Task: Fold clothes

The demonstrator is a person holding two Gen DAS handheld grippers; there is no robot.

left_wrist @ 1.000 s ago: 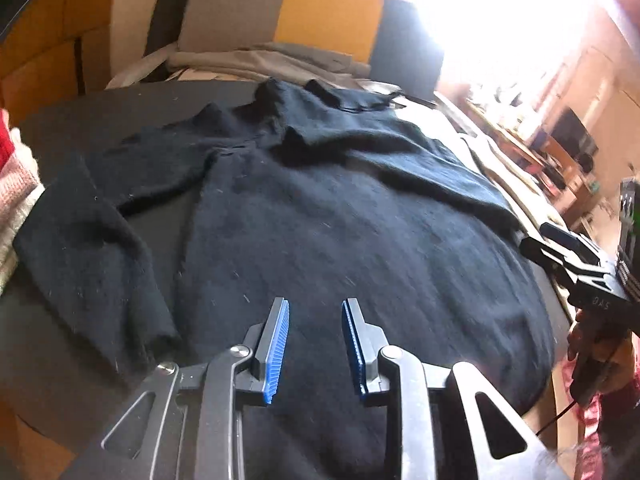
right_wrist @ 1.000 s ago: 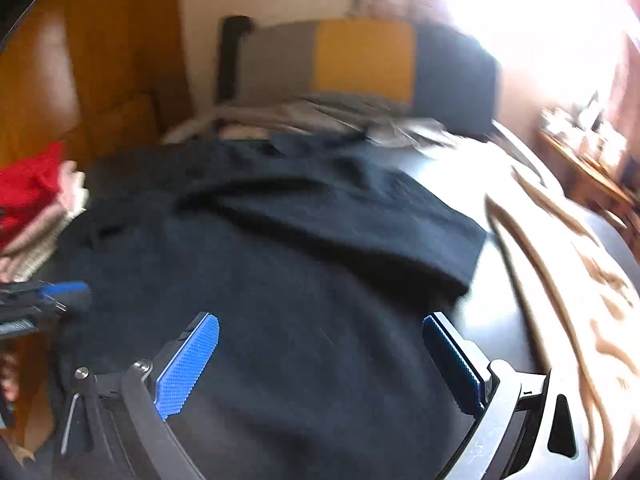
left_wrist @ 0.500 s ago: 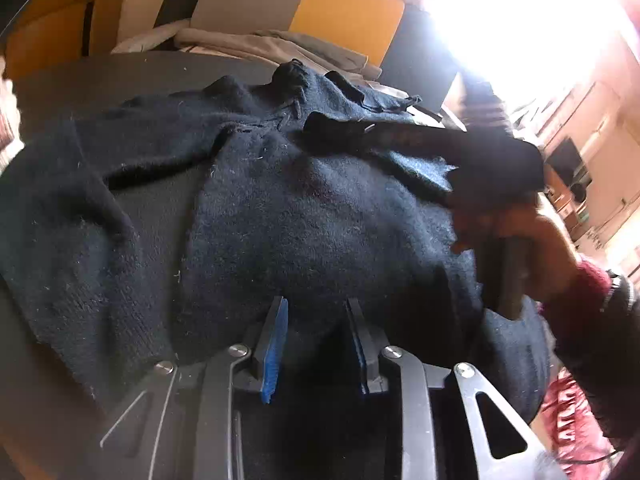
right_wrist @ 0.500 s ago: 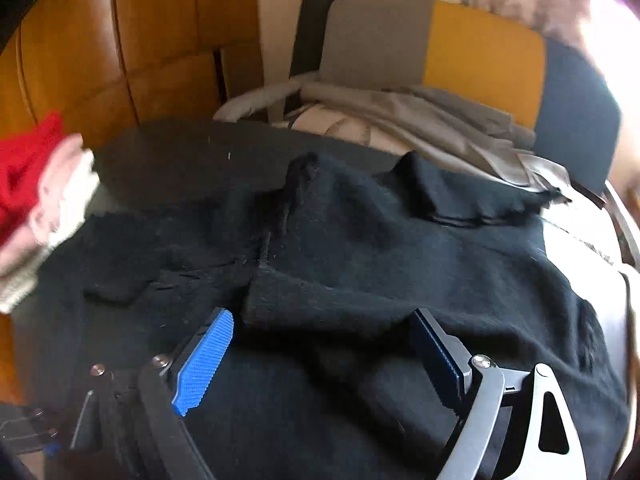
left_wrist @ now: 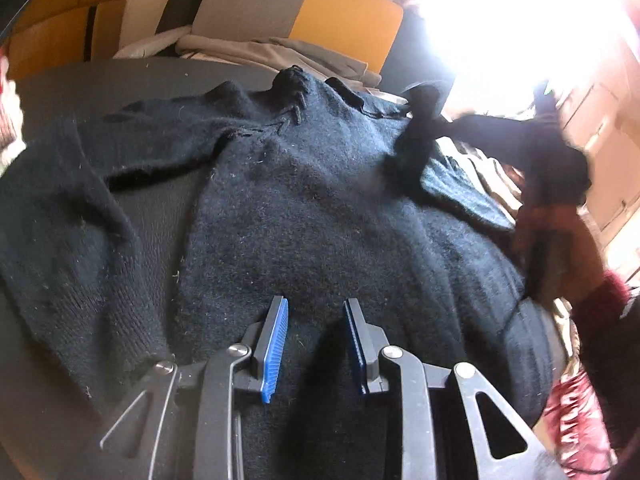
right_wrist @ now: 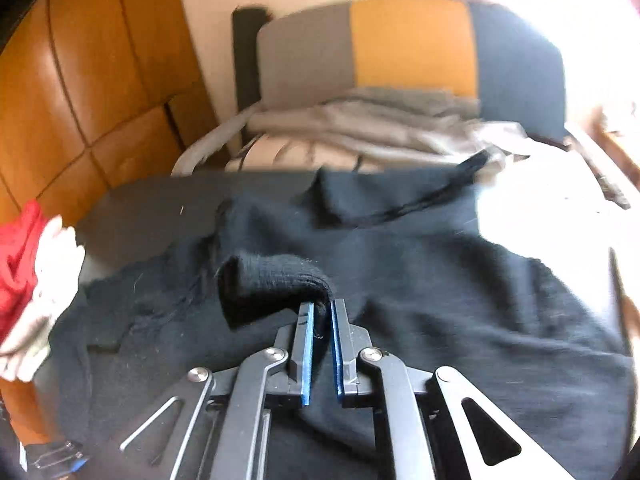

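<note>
1. A black knit sweater (left_wrist: pixel 320 216) lies spread face-up over a dark round table (left_wrist: pixel 120 76), its collar toward 12 o'clock and its hem toward 6 o'clock in the left wrist view.
2. The left gripper (left_wrist: pixel 316 336) hangs over the hem at 6 o'clock, its blue pads (left_wrist: pixel 274 344) spread apart with nothing between them.
3. The right gripper (right_wrist: pixel 320 320) is pressed together on the cuff of one sleeve (right_wrist: pixel 272 284), which it holds lifted over the sweater's chest; in the left wrist view that sleeve shows blurred at 2 o'clock.
4. The other sleeve (left_wrist: pixel 68 208) lies flat at 9 o'clock, unfolded.
5. Judged from this, folding has only begun: one sleeve is being brought inward, while the second sleeve and the body folds are left to do.
6. A stack of red and cream clothes (right_wrist: pixel 28 272) sits at 9 o'clock in the right wrist view; a grey, yellow and navy chair (right_wrist: pixel 408 48) draped with pale fabric stands at 12 o'clock.
7. No brand, label or writing can be read.
</note>
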